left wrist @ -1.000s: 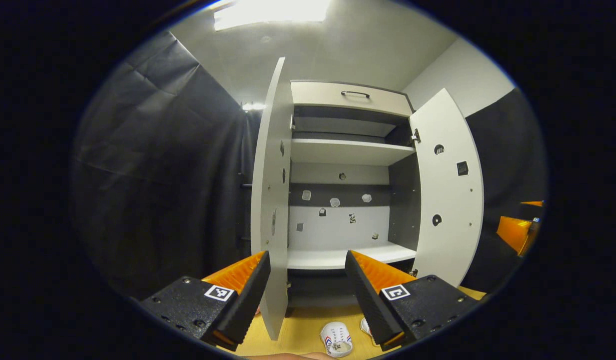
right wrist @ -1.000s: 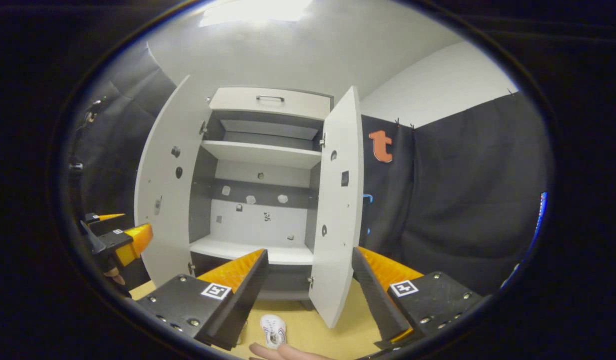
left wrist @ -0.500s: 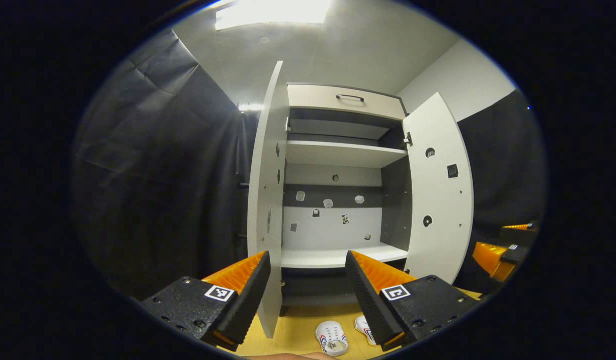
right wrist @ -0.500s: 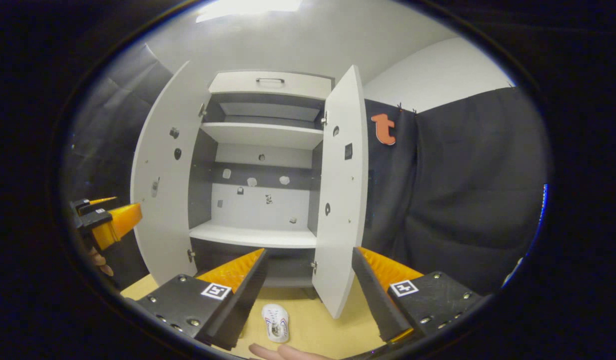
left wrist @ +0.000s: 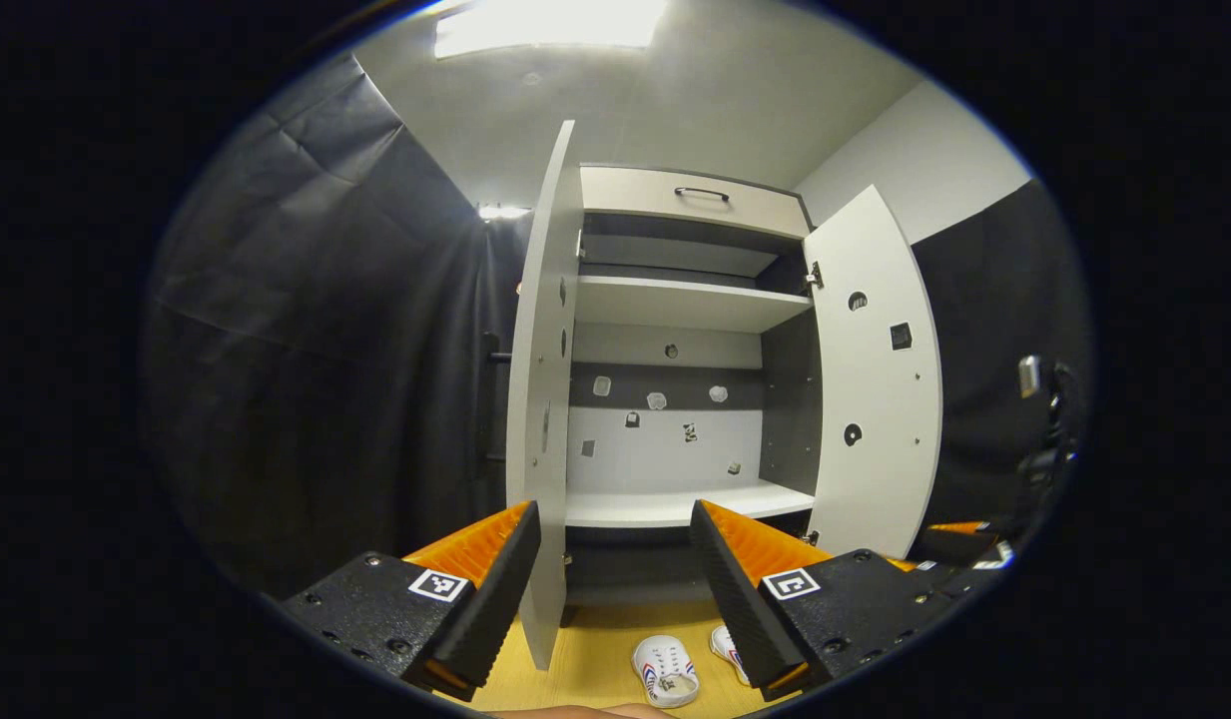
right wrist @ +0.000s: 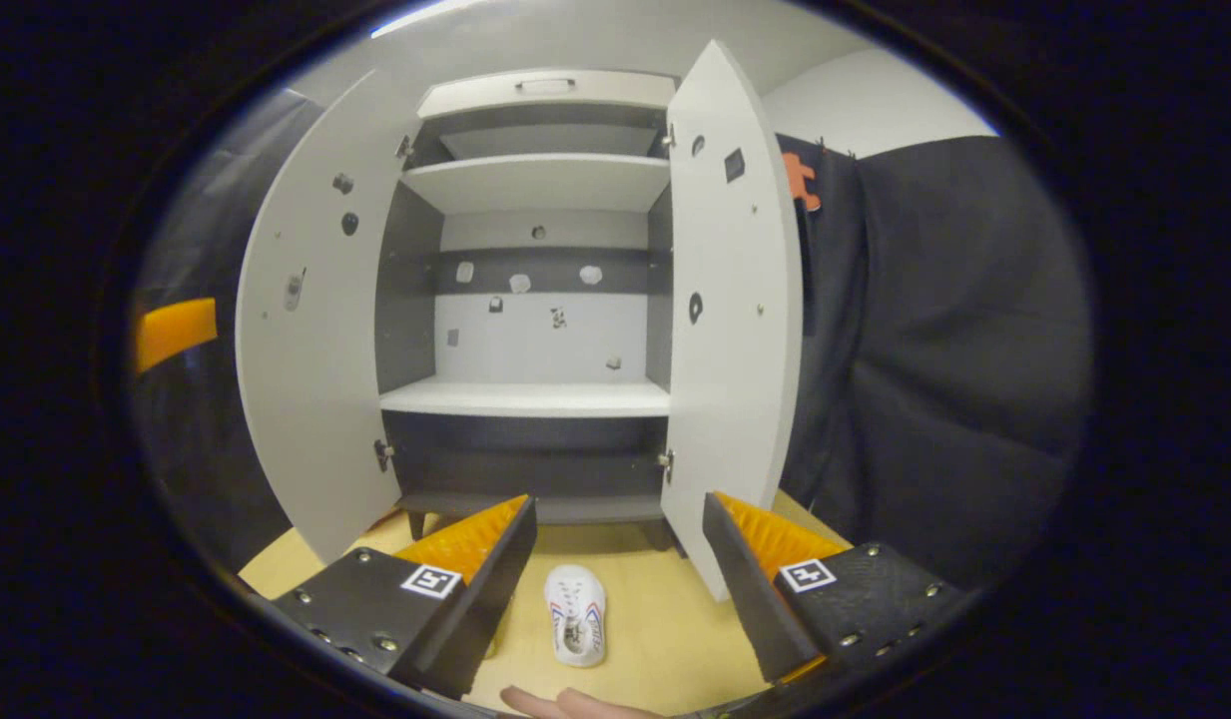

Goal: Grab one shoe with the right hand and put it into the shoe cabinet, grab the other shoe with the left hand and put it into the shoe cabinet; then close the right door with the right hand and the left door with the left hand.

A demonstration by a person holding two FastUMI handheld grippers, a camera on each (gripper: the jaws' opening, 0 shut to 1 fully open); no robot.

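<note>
Your right tool (right wrist: 615, 559) hangs spread wide above one white shoe (right wrist: 577, 614) on the floor (right wrist: 665, 639), facing the open shoe cabinet (right wrist: 535, 399).

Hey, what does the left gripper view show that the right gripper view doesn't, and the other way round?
Left gripper view: a second white shoe beside the first, and the ceiling light.
Right gripper view: the left door with its inner face broadside; the left gripper view catches it nearly edge-on.
Both: the shoe cabinet with both doors open, a white shoe on the floor, and an open left gripper and right gripper.
</note>
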